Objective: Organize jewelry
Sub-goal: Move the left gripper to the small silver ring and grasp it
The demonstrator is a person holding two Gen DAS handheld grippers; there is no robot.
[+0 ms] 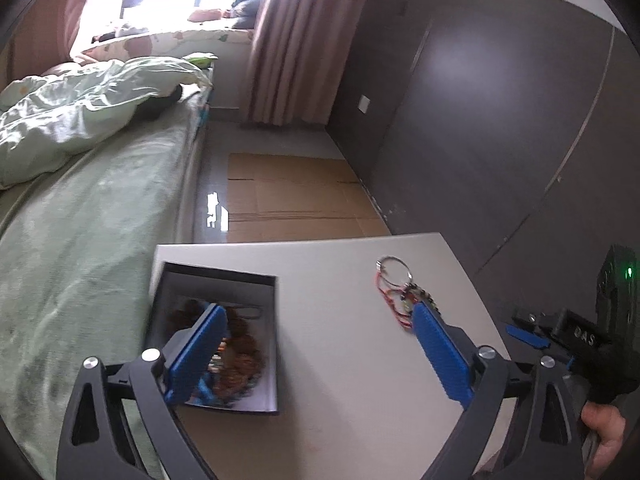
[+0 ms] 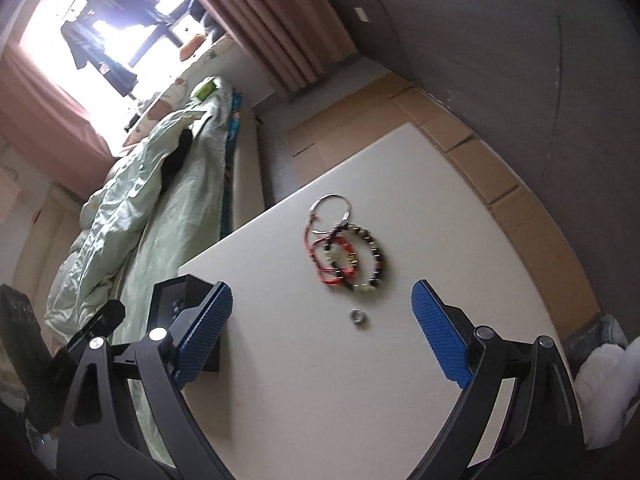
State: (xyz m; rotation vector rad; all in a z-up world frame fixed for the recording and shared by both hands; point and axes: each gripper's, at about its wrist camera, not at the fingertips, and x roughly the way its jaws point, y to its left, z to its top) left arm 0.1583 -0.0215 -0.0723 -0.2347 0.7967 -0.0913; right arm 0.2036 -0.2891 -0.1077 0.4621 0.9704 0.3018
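A black jewelry box (image 1: 256, 280) stands open at the left of the white table (image 1: 332, 320), with brown beaded jewelry (image 1: 240, 356) inside. My left gripper (image 1: 320, 324) is open and empty above the table, its left finger over the box. A pile of bracelets (image 2: 352, 252) lies on the table: a silver bangle (image 2: 332, 202), red cords and a dark beaded bracelet. A small silver ring (image 2: 357, 316) lies just in front of them. My right gripper (image 2: 322, 304) is open and empty, hovering just short of the ring. The bracelets also show in the left wrist view (image 1: 396, 284).
A bed with green bedding (image 1: 80, 200) runs along the table's left side. Flattened cardboard (image 1: 296, 196) lies on the floor beyond the table. A dark wardrobe wall (image 1: 500, 120) stands to the right. The right gripper's body (image 1: 576, 340) shows at the table's right edge.
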